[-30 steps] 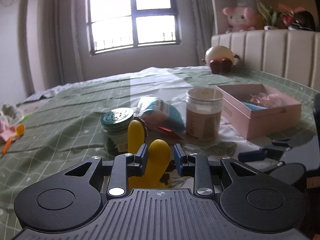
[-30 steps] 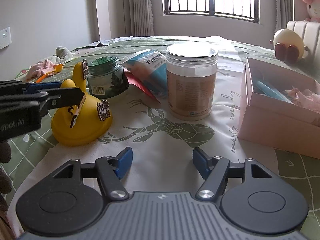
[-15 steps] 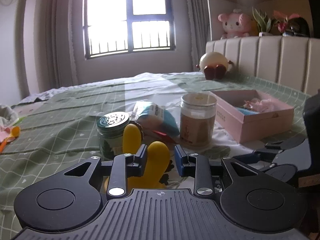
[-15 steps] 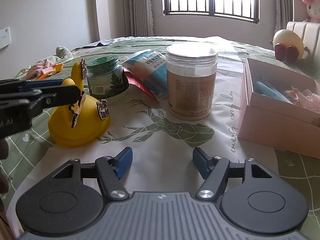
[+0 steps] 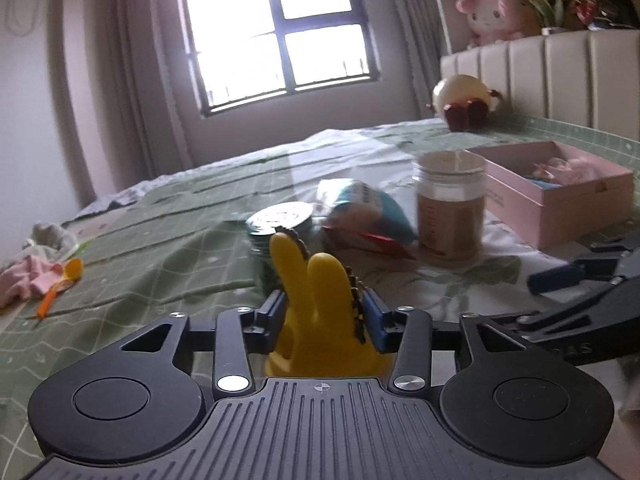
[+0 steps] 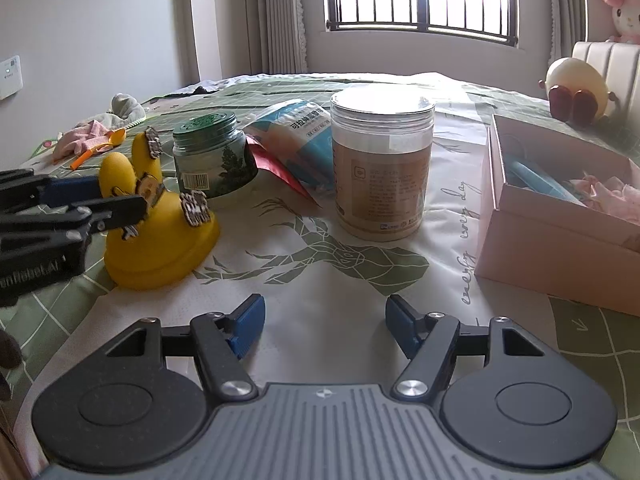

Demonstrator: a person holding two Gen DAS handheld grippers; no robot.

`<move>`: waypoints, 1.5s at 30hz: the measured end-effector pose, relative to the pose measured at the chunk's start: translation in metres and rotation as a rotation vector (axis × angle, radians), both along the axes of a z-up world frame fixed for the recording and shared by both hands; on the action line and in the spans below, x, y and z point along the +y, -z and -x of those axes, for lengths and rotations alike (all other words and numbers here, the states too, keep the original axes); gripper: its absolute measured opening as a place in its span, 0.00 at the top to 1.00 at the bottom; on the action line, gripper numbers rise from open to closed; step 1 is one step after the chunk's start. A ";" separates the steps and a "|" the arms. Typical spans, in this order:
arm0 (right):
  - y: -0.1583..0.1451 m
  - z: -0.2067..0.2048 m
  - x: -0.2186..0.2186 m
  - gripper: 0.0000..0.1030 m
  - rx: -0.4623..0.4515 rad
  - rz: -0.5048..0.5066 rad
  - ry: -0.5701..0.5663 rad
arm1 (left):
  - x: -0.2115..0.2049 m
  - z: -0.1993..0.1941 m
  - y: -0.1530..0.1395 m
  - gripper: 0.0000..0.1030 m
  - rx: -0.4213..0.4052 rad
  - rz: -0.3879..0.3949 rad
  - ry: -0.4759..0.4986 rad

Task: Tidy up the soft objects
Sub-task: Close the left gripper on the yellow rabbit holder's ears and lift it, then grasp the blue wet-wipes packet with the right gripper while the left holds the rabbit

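Note:
A yellow soft duck toy (image 5: 320,304) with dark patches sits between the blue pads of my left gripper (image 5: 325,312), which is shut on it. In the right wrist view the duck (image 6: 156,216) is tilted, its far edge lifted off the white cloth, with the left gripper (image 6: 104,208) clamped on its body from the left. My right gripper (image 6: 325,328) is open and empty, low over the cloth in front of the jar. An open pink box (image 6: 560,208) with pink and blue soft items stands at the right.
A clear jar of beige powder (image 6: 382,164), a green-lidded jar (image 6: 212,156) and a blue-white pouch (image 6: 296,136) stand mid-bed. Pink cloth and an orange spoon (image 6: 96,144) lie far left. A round plush (image 6: 576,88) sits by the headboard.
The left gripper has tilted and raised the duck it holds; the duck leans over with one edge off the cloth. The right gripper has stayed still and open.

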State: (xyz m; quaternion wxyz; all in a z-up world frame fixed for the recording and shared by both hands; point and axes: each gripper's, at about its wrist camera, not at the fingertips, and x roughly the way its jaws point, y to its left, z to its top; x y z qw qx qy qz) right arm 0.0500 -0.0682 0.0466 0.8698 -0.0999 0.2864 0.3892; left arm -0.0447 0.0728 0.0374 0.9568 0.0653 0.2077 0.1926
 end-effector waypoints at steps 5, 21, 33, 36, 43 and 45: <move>0.000 0.000 0.000 0.34 -0.001 0.000 0.000 | 0.017 -0.003 -0.001 0.55 -0.005 0.162 0.017; 0.000 0.001 0.002 0.34 -0.004 0.009 0.002 | 0.036 0.015 -0.003 0.81 -0.112 0.189 -0.028; -0.106 -0.009 0.052 0.35 -0.192 0.145 -0.218 | 0.080 0.054 -0.023 0.83 -0.219 0.257 0.016; -0.135 -0.039 0.090 0.35 -0.139 0.239 -0.288 | 0.089 0.055 -0.029 0.83 -0.259 0.252 0.029; -0.121 -0.081 0.164 0.35 -0.133 0.532 -0.348 | 0.129 0.062 -0.040 0.83 -0.338 0.248 0.015; -0.111 -0.087 0.183 0.35 -0.079 0.579 -0.382 | 0.145 0.066 -0.038 0.83 -0.355 0.262 -0.006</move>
